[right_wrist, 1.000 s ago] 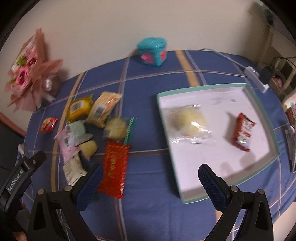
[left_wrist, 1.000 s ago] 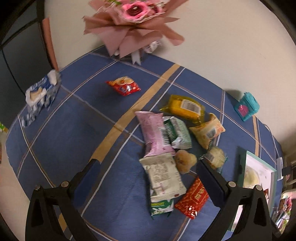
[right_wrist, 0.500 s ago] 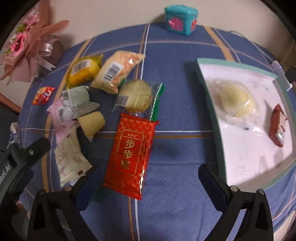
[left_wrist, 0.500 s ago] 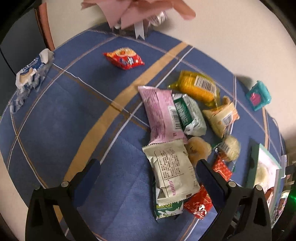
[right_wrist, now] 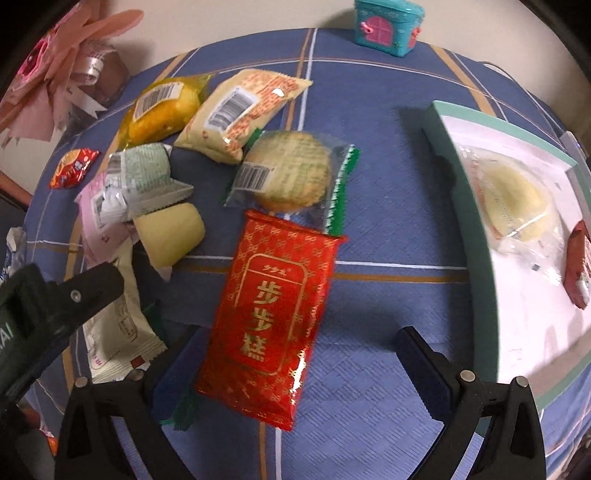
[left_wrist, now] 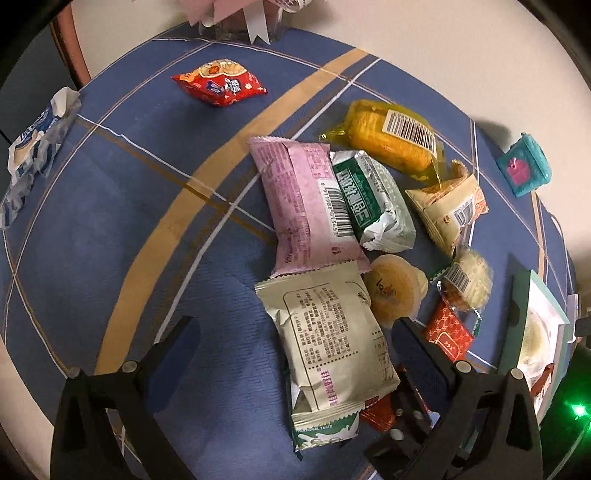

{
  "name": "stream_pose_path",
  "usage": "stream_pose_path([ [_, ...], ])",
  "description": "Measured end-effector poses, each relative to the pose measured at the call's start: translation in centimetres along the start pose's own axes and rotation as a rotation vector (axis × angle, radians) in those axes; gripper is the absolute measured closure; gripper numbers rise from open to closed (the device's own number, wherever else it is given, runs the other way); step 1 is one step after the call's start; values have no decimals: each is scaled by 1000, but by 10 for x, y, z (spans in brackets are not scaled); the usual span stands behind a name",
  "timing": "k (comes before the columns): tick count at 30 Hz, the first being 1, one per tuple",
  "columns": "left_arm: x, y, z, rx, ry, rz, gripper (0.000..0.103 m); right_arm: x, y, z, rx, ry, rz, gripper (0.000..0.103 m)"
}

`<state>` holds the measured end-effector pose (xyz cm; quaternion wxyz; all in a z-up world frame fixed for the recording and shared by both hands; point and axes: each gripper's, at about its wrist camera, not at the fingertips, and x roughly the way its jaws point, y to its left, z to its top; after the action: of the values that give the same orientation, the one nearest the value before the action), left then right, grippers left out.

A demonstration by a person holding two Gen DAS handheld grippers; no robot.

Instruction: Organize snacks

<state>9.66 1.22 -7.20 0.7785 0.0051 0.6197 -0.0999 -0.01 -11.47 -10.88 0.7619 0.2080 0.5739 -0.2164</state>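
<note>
A heap of wrapped snacks lies on the blue checked tablecloth. My left gripper (left_wrist: 295,350) is open, its fingers on either side of a beige biscuit packet (left_wrist: 328,332), just above it. Beyond that lie a pink packet (left_wrist: 303,206), a green-white packet (left_wrist: 373,203) and a yellow cake (left_wrist: 391,138). My right gripper (right_wrist: 291,354) is open over the lower end of a red cake packet (right_wrist: 273,317). A round cookie pack (right_wrist: 288,171) lies just past it. The white tray (right_wrist: 461,155) at the right holds a pale bun (right_wrist: 513,199) and a small red packet (right_wrist: 581,266).
A red chip bag (left_wrist: 219,83) lies alone at the far left. A crumpled blue-white wrapper (left_wrist: 33,147) sits at the table's left edge. A teal toy house (right_wrist: 386,24) and a pink bouquet (right_wrist: 62,62) stand by the wall. The left gripper's body (right_wrist: 48,310) shows in the right wrist view.
Both grippers have come down and closer to the snack heap. The left one now straddles the beige packet; the right one has swung left from the tray to the red packet.
</note>
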Motion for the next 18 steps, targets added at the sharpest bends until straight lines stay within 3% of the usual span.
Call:
stream_pose_path([
  [7,11,-8,-3,38,29,10,0,7,22,-9,-70,-38,-61,0],
  [16,20,-3,-3,-1,18,11,0,10,25,-10,-66,-54,-57,0],
  [18,18,-3,-4,-3,8,11,5,8,22,-11,-64,-58,-56,5],
])
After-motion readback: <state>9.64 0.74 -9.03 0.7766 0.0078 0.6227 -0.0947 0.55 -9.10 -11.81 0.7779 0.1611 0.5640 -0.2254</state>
